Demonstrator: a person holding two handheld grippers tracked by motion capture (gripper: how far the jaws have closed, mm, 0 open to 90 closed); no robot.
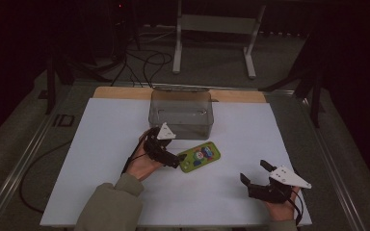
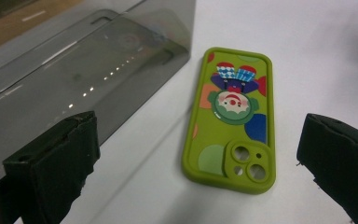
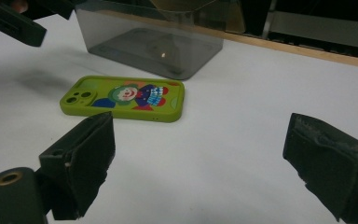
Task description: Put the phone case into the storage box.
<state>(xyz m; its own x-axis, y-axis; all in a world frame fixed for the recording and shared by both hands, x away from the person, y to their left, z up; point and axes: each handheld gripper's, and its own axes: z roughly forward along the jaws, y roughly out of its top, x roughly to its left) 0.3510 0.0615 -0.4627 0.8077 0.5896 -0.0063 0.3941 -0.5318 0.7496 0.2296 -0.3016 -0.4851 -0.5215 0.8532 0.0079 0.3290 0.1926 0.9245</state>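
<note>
A green phone case (image 1: pixel 200 156) with a cartoon clown print lies flat on the white table top, camera cut-outs toward my left gripper. In the left gripper view the phone case (image 2: pixel 230 119) sits just ahead of the left gripper (image 2: pixel 198 135), between its wide-apart jaws and untouched. A hand holds the left gripper (image 1: pixel 172 155) open at the case's left end. The right gripper (image 1: pixel 254 171) stands open near the front right, apart from the case. From the right gripper view the phone case (image 3: pixel 123 99) lies beyond the right gripper (image 3: pixel 203 135), whose jaws hold nothing.
A clear grey plastic box (image 1: pixel 180 114) stands just behind the case, also seen as the box (image 2: pixel 70 79) and the box (image 3: pixel 154 32). The white sheet (image 1: pixel 101 144) covers the table, with a wooden strip (image 1: pixel 120 92) at the back. Cables and a white stand lie on the floor beyond.
</note>
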